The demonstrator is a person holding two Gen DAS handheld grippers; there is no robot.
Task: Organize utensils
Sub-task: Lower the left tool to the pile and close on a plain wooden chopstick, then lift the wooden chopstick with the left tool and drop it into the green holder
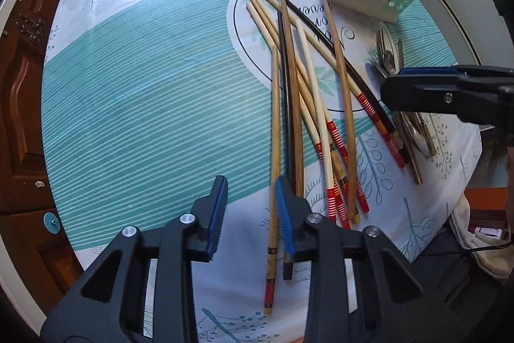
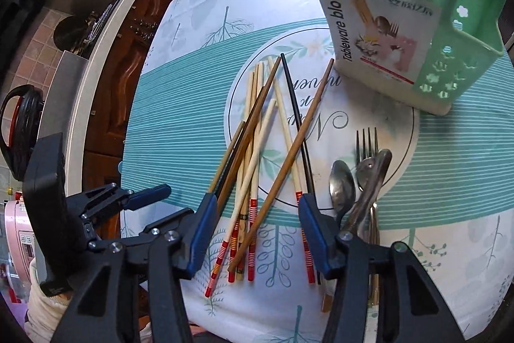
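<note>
Wooden chopsticks (image 2: pixel 253 169), green holder (image 2: pixel 417 31), spoons (image 2: pixel 343 182)

Chopsticks (image 2: pixel 257 156): loose crossed pile flat on table, approx a dozen, mixed. Pale ones w/ red-striped ends, plain brown wood, one thin black stick (image 2: pixel 297 124). Tips fan toward 12 o'clock, butt ends toward 6.

Fork (image 2: pixel 367 147) + spoons (image 2: pixel 343 182): steel, lying flat in a bunch at 3 o'clock of the pile, just beside it, handles toward 6, overlapping.

Holder (image 2: pixel 449 31): mint-green plastic w/ flower cut-outs, card label "Tableware block", upright at 1 o'clock of the pile, nr the stick tips; inside not visible.
</note>
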